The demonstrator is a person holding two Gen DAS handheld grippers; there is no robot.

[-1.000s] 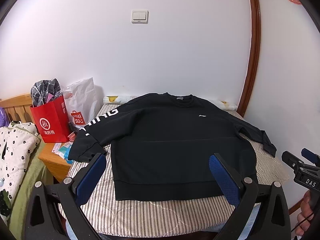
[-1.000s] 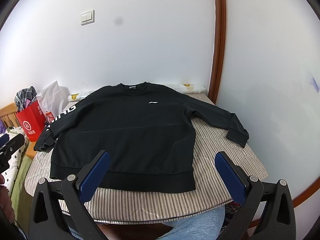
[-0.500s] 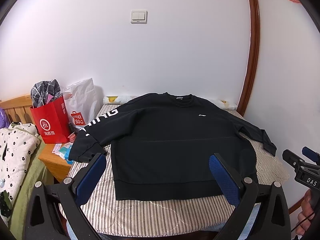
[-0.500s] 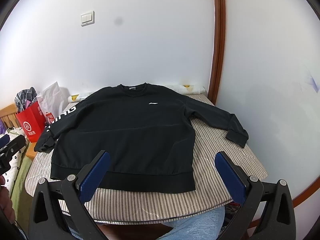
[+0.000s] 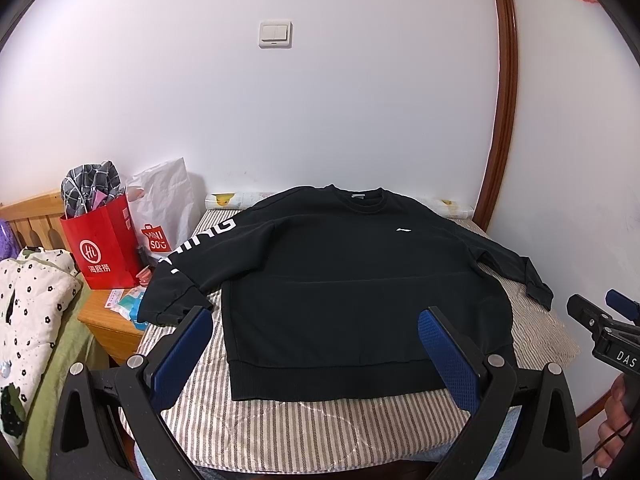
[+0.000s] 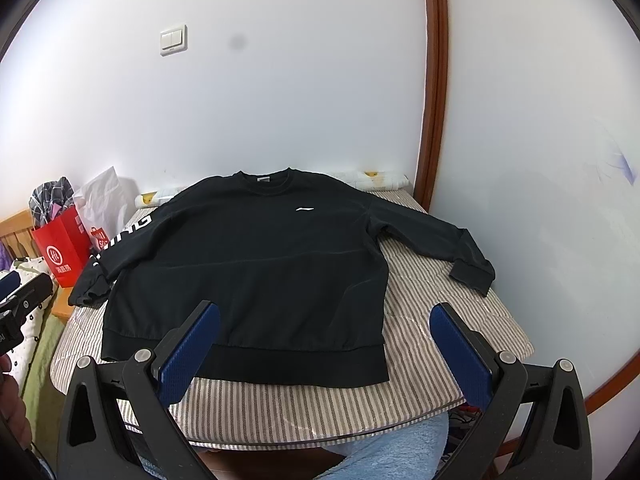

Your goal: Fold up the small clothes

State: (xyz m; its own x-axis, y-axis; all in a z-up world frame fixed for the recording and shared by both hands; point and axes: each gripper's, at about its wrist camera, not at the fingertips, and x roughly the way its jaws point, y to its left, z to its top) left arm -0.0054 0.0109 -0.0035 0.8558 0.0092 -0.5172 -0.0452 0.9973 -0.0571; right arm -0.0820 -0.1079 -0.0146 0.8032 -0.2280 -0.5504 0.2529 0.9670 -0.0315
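Note:
A black sweatshirt (image 5: 340,280) lies flat and face up on a striped mat (image 5: 304,428), collar towards the wall, both sleeves spread out. White letters run down its left sleeve (image 5: 188,248). It also shows in the right wrist view (image 6: 248,276). My left gripper (image 5: 316,320) is open and empty, held above the hem on the near side. My right gripper (image 6: 326,316) is open and empty, above the hem's right part and the bare mat (image 6: 440,320). The right gripper also shows at the right edge of the left wrist view (image 5: 612,332).
A red paper bag (image 5: 102,244) and a white Miniso bag (image 5: 160,208) stand on a wooden nightstand (image 5: 108,324) at the left. A flowered quilt (image 5: 28,300) lies further left. The white wall and a brown door frame (image 5: 504,100) are behind the mat.
Almost nothing differs. Both grippers stay open and hover in place; the views shift only very slightly.

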